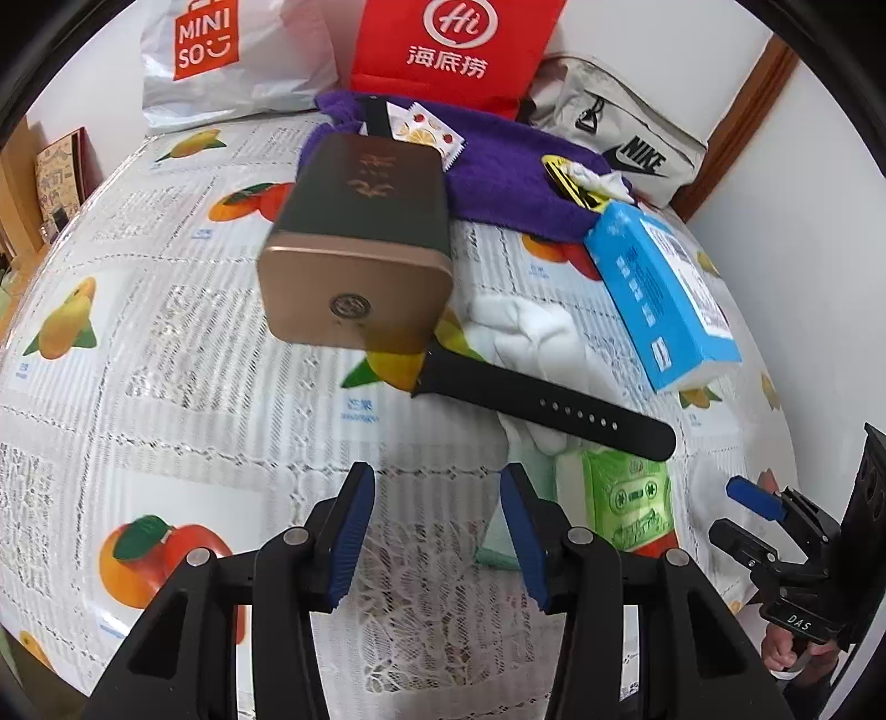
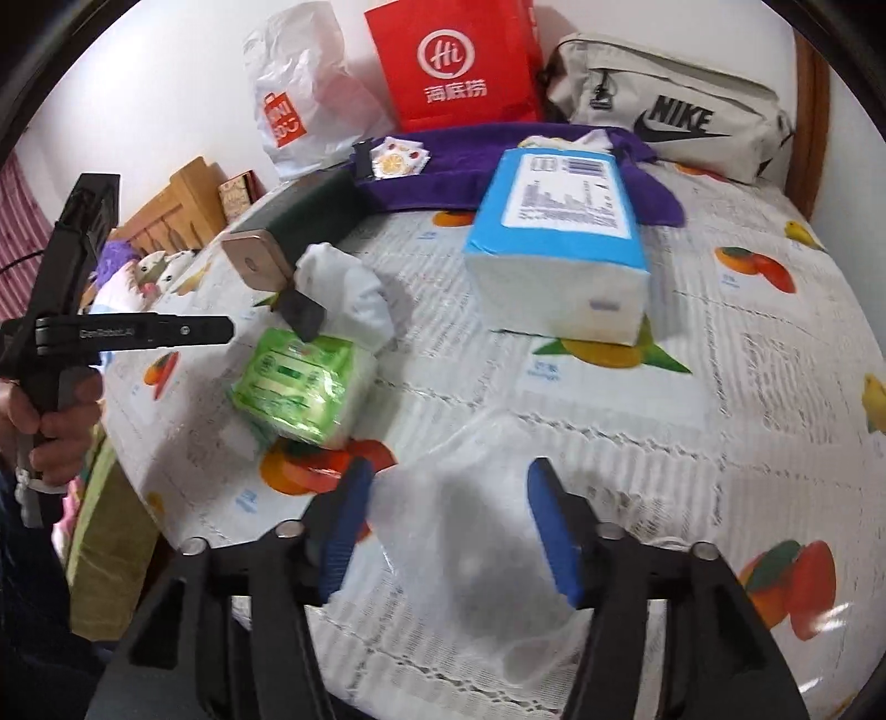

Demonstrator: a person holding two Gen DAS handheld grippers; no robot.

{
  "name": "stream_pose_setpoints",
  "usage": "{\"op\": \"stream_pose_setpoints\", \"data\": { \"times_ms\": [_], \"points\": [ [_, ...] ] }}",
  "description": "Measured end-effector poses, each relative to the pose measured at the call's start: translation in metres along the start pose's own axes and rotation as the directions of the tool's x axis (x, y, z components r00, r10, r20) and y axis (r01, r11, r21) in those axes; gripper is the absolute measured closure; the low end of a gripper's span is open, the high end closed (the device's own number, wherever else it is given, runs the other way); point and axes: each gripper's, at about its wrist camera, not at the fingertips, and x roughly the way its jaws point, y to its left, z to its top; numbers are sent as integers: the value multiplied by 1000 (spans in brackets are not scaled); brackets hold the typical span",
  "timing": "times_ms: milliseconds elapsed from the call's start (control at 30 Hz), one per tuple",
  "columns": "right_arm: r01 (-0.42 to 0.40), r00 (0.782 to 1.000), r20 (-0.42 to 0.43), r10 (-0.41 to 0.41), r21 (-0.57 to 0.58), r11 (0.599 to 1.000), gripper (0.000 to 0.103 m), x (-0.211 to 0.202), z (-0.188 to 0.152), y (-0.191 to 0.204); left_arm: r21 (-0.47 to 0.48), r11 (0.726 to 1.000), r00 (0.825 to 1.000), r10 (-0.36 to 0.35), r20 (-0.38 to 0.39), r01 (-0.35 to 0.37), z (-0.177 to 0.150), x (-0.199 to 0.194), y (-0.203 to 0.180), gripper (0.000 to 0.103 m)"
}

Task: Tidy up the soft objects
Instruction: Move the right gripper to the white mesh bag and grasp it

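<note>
A purple towel lies at the back of the table and also shows in the right wrist view. A blue tissue pack, a green tissue pack and a white cloth lie on the fruit-print tablecloth. My left gripper is open and empty above the cloth, left of the green pack. My right gripper is open, with a clear plastic bag lying between its fingers; whether they touch it I cannot tell.
A green-and-gold tin and a black watch strap lie mid-table. A red Haidilao bag, a white Miniso bag and a grey Nike pouch stand at the back wall. Small sachets rest on the towel.
</note>
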Motion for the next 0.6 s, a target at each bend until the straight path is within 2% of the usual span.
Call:
{"op": "stream_pose_setpoints", "data": {
  "times_ms": [167,300,400,433,567,600],
  "points": [
    [41,999,4,-41,1,999,29,8,-14,-5,8,1000,1000,7,-13,-7,-4,4,-4,58],
    [89,995,47,-87,-40,995,29,10,-23,-1,8,1000,1000,9,-16,-9,-6,4,-5,58],
    [153,987,69,-147,-93,984,31,14,-26,6,1,1000,1000,-2,-11,2,-6,5,-5,58],
    [154,986,74,-148,-83,985,34,14,-26,4,-1,1000,1000,-13,-7,13,-6,6,-5,58],
    [176,981,80,-174,-20,984,69,10,-21,-10,4,998,998,-55,2,55,-3,10,-12,58],
    [180,981,80,-179,-4,984,75,9,-21,-14,4,997,997,-71,3,71,0,12,-15,58]
  ]
}}
